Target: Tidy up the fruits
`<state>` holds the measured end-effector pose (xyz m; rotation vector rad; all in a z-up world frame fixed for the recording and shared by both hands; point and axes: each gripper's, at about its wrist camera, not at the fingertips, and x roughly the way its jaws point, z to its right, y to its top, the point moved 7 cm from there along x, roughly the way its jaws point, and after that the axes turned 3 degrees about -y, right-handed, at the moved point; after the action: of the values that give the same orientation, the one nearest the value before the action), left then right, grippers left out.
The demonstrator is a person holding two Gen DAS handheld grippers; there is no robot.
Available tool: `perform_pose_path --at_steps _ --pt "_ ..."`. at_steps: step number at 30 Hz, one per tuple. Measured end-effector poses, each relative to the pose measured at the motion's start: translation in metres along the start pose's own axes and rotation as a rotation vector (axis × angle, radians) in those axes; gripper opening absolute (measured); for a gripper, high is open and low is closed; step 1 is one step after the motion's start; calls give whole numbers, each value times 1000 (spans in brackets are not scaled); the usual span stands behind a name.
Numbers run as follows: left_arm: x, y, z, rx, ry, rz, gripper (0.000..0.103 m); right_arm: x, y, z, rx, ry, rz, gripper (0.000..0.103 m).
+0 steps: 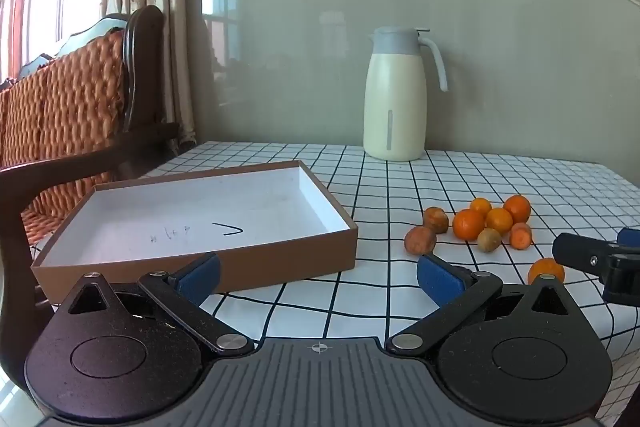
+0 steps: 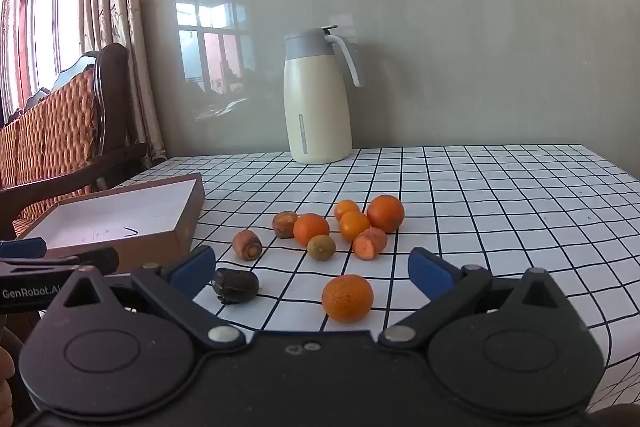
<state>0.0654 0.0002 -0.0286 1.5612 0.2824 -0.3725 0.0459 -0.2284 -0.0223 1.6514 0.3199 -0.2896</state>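
Box (image 1: 256,247) one and bare, oranges (image 2: 347,298) five, carrot stubs (image 2: 370,243) three, both tongs (image 1: 318,273) (image 2: 312,273) spread wide, gripping nothing

Ahead of my right gripper (image 2: 312,273) the checked cloth lies bare on the right half of the frame, an easy lane to the wall. At centre a lone orange (image 2: 347,298) and a dark lump (image 2: 235,285) sit between my spread fingers, with the fruit cluster (image 2: 340,227) just beyond. The brown box (image 2: 192,223) blocks the left, my left gripper (image 2: 60,267) before it. The jug (image 2: 318,99) stands at upper centre, well apart.
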Motion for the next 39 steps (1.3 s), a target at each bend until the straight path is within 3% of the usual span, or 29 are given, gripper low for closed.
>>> perform_pose_path --at_steps 39 --pt "-4 -3 4 60 12 40 103 1 -2 -2 -2 5 -1 97"
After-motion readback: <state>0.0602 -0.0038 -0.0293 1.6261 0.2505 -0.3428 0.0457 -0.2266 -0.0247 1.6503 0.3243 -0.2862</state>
